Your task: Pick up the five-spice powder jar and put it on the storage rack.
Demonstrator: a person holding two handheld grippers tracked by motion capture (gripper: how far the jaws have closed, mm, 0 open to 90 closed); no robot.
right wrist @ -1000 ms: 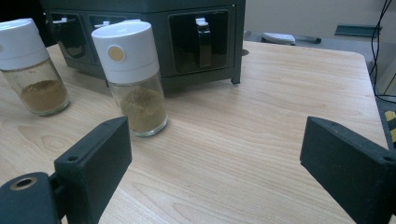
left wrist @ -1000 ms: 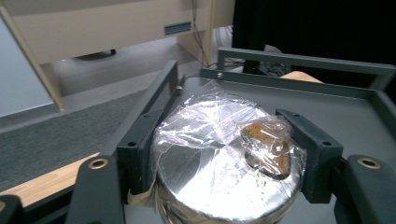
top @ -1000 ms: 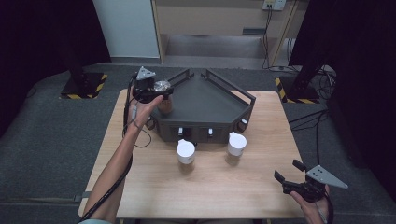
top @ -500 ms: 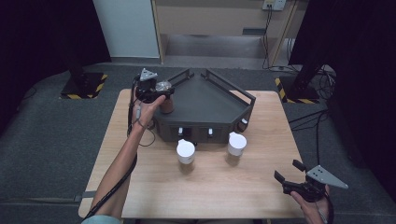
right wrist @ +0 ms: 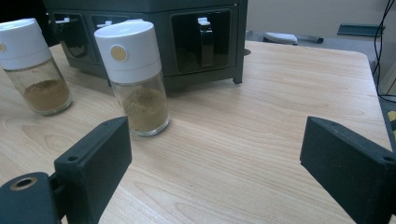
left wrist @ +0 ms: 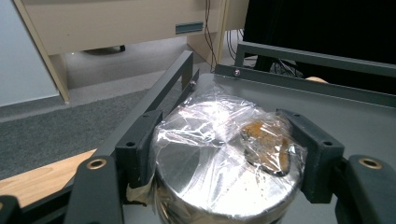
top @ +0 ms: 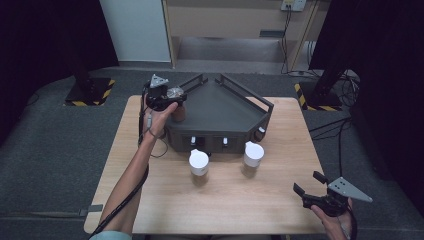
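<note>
My left gripper (top: 172, 97) reaches over the left corner of a dark three-cornered rack (top: 222, 107). It is shut on a jar with a shiny metal lid wrapped in clear film (left wrist: 224, 158), and the pads (left wrist: 140, 149) touch both of its sides. The jaws have just been opening a little, with the jar (top: 176, 93) still between them. The jar's base is hidden, so I cannot tell whether it rests on the rack's top. My right gripper (top: 310, 183) stands open and empty above the table's near right corner, pointing at the rack's front (right wrist: 201, 37).
Two glass spice shakers with white caps stand in front of the rack, one to the left (top: 198, 162) and one to the right (top: 253, 154); the right gripper view shows the nearer one (right wrist: 135, 74). The rack's top has raised rails (left wrist: 308, 84). A cable trails along the left forearm.
The left hand with the jar has barely shifted. The right hand has stayed still.
</note>
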